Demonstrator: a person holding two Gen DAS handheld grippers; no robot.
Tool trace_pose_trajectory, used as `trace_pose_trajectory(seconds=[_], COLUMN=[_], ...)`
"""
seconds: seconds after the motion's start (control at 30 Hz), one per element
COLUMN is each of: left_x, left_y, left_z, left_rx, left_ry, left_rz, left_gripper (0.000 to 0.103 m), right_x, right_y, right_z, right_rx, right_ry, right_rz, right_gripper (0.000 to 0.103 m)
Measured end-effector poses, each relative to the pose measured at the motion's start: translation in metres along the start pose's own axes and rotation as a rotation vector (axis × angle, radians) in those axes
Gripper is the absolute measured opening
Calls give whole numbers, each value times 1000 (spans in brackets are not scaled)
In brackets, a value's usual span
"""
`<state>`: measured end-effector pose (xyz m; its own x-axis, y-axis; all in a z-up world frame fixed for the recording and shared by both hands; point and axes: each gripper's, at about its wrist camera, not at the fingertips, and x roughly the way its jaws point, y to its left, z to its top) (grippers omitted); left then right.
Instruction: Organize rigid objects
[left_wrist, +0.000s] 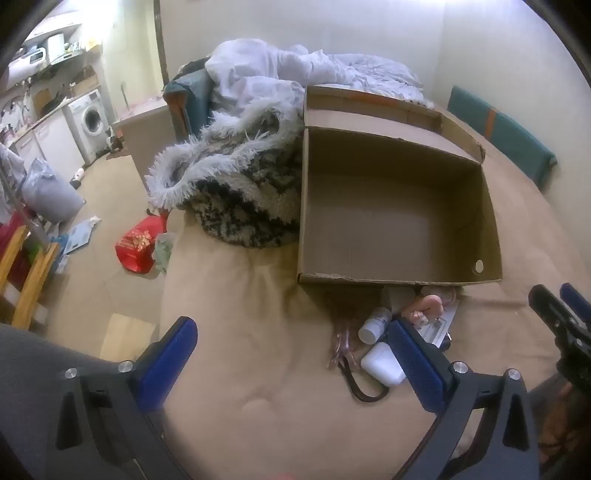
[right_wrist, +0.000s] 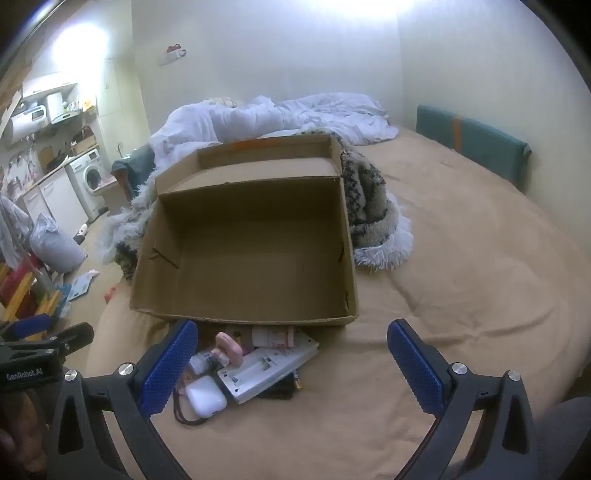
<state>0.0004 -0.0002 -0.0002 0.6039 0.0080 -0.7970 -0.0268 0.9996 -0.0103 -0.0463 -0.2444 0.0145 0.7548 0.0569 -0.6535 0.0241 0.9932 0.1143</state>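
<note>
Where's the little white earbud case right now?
The white earbud case lies on the tan bed cover, in front of the empty cardboard box. In the right wrist view it sits low and left of centre, beside the flat white device.

"GenRobot.AI" is printed on the left claw (right_wrist: 48, 332).

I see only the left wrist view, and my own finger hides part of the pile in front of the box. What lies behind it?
Observer: A flat white device lies slanted there, beside the white case.
Operator: Anything right against the box?
Observer: A labelled bottle lies on its side along the front wall of the cardboard box.
Operator: Is the right gripper carrying anything?
Observer: No. The right gripper has its fingers wide apart, with nothing between them.
</note>
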Motion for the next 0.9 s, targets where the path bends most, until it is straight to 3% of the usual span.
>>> trace_pose_trajectory(seconds=[0.9], left_x=[-2], left_y=[1], left_z=[2], left_rx=[-4], left_ry=[-6], left_rz=[8], left_gripper=[103], right_x=[-2], right_y=[5], right_z=[1], right_rx=[-38], right_ry=[-11], right_rz=[-21], right_gripper=[103])
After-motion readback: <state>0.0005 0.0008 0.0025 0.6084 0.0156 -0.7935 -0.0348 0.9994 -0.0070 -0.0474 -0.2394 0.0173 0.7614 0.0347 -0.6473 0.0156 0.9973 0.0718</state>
